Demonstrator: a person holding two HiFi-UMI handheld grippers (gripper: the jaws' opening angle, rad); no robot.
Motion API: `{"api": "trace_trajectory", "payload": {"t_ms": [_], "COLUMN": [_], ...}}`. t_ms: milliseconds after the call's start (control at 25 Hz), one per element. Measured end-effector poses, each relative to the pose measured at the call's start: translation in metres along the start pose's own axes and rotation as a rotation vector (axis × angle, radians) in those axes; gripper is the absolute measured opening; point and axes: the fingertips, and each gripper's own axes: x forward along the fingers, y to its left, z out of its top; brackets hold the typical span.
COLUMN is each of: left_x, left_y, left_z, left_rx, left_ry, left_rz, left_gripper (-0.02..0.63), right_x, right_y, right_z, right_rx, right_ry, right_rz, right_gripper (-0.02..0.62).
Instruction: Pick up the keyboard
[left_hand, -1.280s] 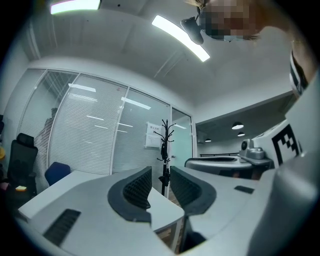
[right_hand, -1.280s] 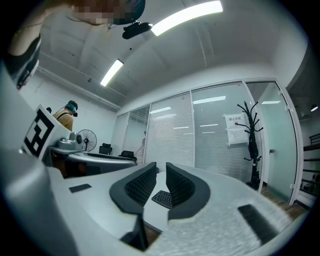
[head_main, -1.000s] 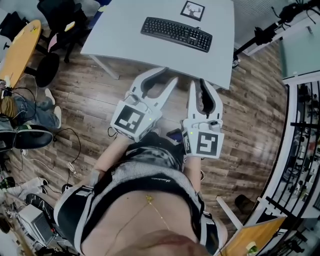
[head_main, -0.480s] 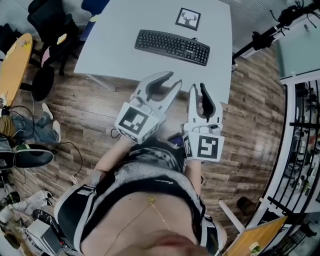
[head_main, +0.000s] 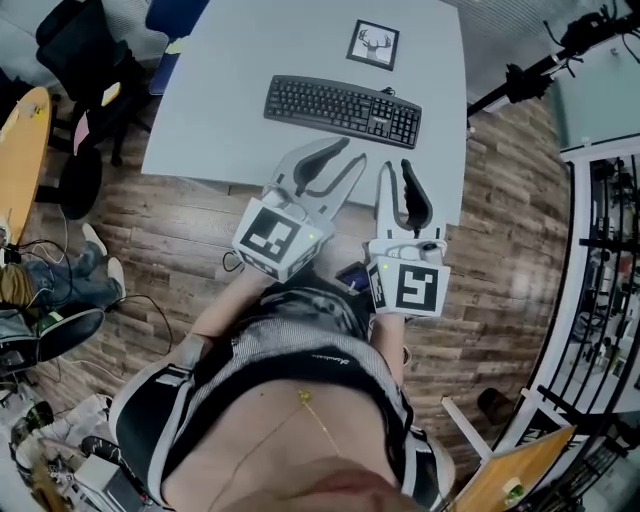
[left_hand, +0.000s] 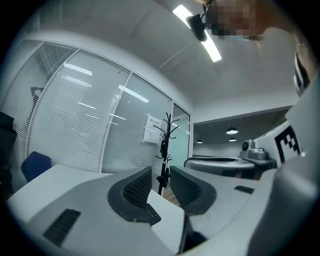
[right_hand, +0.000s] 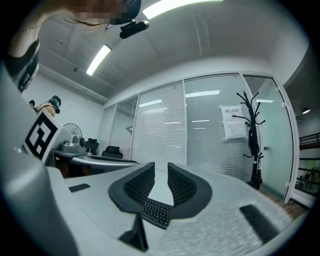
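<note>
A black keyboard (head_main: 343, 110) lies flat on the pale grey table (head_main: 230, 90), a little in from its near edge. My left gripper (head_main: 348, 156) reaches over that edge, just short of the keyboard's front, jaws apart with nothing between them. My right gripper (head_main: 395, 168) is beside it at the edge, below the keyboard's right end. Its jaws have just been opening, stand a narrow gap apart and hold nothing. A strip of the keyboard (left_hand: 150, 214) shows under the left gripper (left_hand: 160, 181) in the left gripper view. The keyboard (right_hand: 156, 212) lies low between the jaws of the right gripper (right_hand: 160, 182).
A framed deer picture (head_main: 372, 44) lies on the table behind the keyboard. Dark office chairs (head_main: 85, 70) stand left of the table on the wood floor. A black stand (head_main: 530, 65) is at the right, a metal rack (head_main: 610, 260) further right. A coat stand (left_hand: 164, 150) and glass partitions lie ahead.
Both grippers have moved forward from over the floor to the table's near edge, closer to the keyboard. The right jaws stand slightly wider apart.
</note>
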Motion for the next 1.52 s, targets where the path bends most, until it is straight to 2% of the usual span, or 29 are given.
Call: {"api": "trace_trajectory", "payload": {"t_ms": [560, 880, 1200, 1520], "left_x": [0.008, 0.015, 0.036, 0.082], "left_y": [0.054, 0.058, 0.066, 0.080], "left_z": [-0.005, -0.009, -0.012, -0.013], "left_rx": [0.020, 0.016, 0.001, 0.004], "left_ry": [0.000, 0.031, 0.045, 0.066], "left_rz": [-0.021, -0.046, -0.003, 0.038], "left_gripper": [0.091, 0.091, 0.091, 0.091], "right_x": [0.053, 0.062, 0.080, 0.117], "right_y": [0.018, 0.017, 0.002, -0.033], "right_z": [-0.009, -0.013, -0.020, -0.023], "right_rx": [0.001, 0.015, 0.026, 0.047], "right_ry": [0.005, 0.021, 0.031, 0.035], "right_rz": [-0.012, -0.014, 0.020, 0.077], "right_gripper": [0.086, 0.089, 0.094, 0.095]}}
